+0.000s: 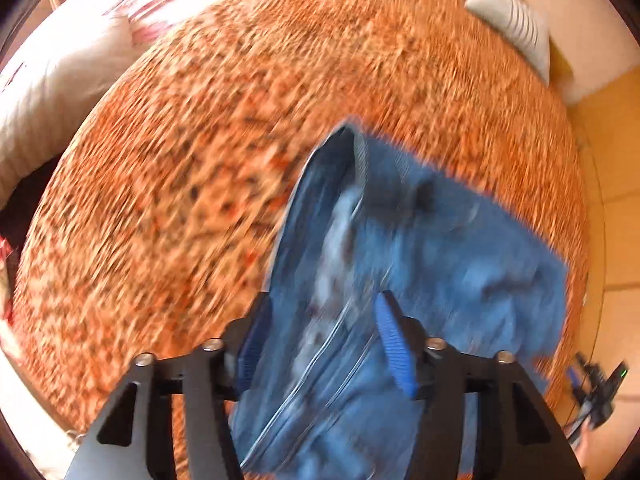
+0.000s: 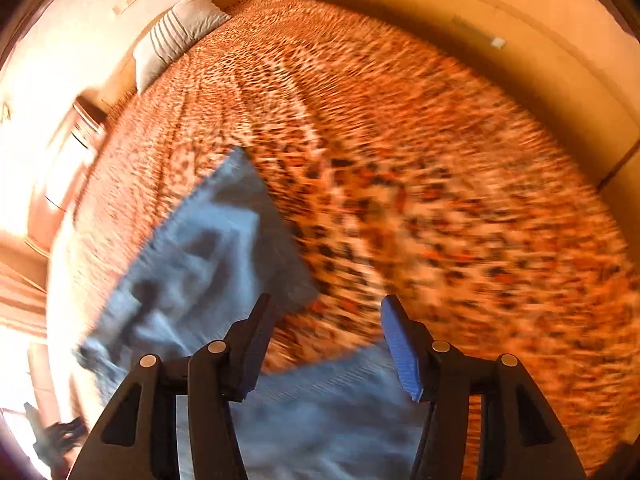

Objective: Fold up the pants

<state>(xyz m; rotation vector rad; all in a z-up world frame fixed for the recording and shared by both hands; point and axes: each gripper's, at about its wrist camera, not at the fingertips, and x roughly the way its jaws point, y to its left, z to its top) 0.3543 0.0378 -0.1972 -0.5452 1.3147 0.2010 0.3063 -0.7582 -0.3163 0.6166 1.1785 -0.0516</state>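
My black fingers (image 1: 404,336) carry ribbed blue pads (image 2: 402,354). The pants (image 1: 400,264) are faded blue denim, the bedspread (image 1: 224,140) orange leopard-spotted, the pillow (image 2: 180,32) grey-striped.

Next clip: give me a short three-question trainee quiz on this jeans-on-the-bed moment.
1. True or false: both grippers' jaws stand open.
2. What lies under the jeans: A) leopard-print bedspread, B) wooden table, C) tiled floor?
3. Fill in: at the bed's far end lies a grey striped ____.

Key: 1 true, for left gripper and right gripper; 2 A; 3 pillow.
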